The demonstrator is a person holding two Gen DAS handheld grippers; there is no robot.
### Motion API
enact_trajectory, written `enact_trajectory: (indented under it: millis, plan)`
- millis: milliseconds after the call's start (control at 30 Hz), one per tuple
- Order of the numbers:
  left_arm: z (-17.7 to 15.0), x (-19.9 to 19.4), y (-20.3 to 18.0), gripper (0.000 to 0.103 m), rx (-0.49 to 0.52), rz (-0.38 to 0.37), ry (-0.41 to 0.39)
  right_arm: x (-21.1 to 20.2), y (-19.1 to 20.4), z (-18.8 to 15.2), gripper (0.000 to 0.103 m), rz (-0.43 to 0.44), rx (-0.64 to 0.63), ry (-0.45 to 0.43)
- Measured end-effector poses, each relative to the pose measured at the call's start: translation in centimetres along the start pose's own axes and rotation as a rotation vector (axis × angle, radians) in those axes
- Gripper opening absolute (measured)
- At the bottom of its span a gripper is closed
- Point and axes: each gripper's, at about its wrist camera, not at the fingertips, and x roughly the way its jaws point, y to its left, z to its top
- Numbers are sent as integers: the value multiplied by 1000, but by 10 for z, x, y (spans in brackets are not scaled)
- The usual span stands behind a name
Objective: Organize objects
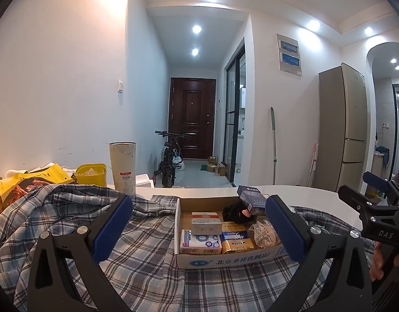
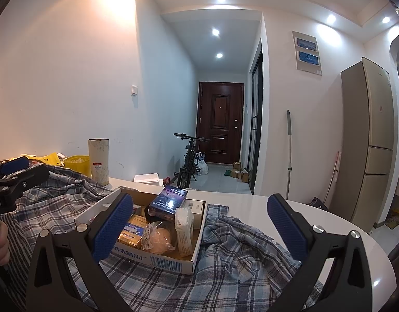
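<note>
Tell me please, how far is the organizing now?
Partly done: the cardboard box on the plaid shirt already holds small packs and a dark blue pack. In hand: nothing; the left gripper and right gripper are open. Left: yellow bags, the yellow container and tall cup remain outside.

Shallow cardboard box [image 1: 226,258] on plaid shirt [image 1: 137,267], packed with small packets (dark blue pack [image 2: 168,202] topmost)

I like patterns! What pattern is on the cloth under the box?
The cloth is blue, grey and white plaid. The left wrist view shows it best.
</note>
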Motion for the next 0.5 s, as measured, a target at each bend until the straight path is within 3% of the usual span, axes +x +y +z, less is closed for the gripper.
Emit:
enact_trajectory:
  millis: [500]
  plan:
    - [0, -3, -4, 103, 30, 1, -17, 1, 1, 0, 103, 3, -1, 7]
